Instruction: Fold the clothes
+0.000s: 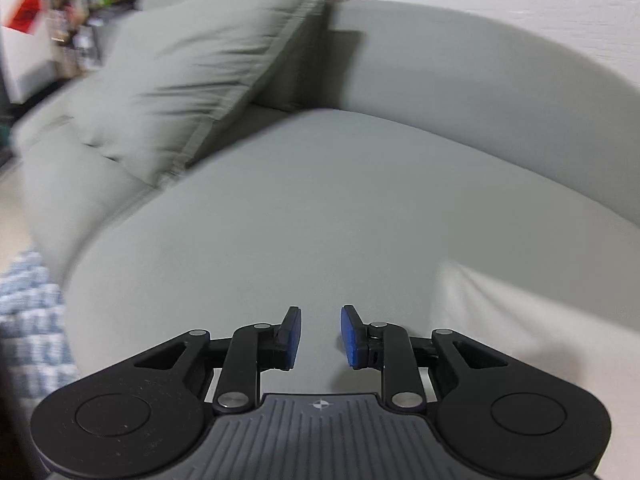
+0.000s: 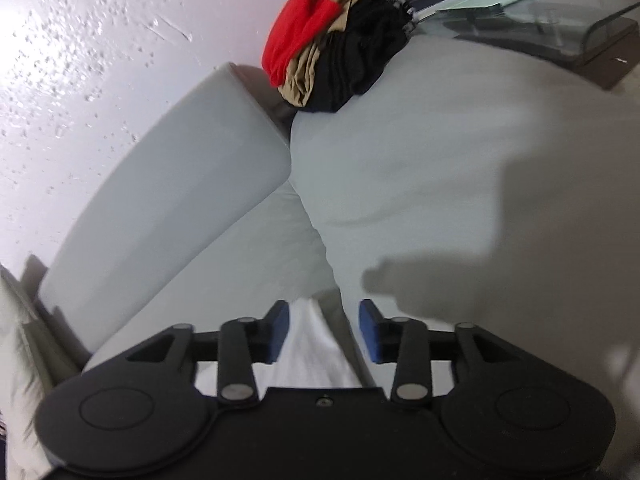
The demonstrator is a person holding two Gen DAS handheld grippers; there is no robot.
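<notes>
Jaws on our left gripper (image 1: 320,336) stand apart over bare sofa cushion (image 1: 320,208), holding nothing. Our right gripper (image 2: 324,330) is spread around a white garment (image 2: 316,352), pads not pressing it. Unfolded clothes pile (image 2: 332,36) waits on the far sofa end, likely staged clear of our folding space.

My left wrist view looks down, close over the sofa seat (image 1: 320,208) toward a cushion (image 1: 192,80); my right faces its backrest (image 2: 172,192) and clothes pile (image 2: 332,36). Both share that sofa.

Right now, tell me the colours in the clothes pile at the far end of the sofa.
The clothes pile is red, tan and black, seen best in the right wrist view.
</notes>
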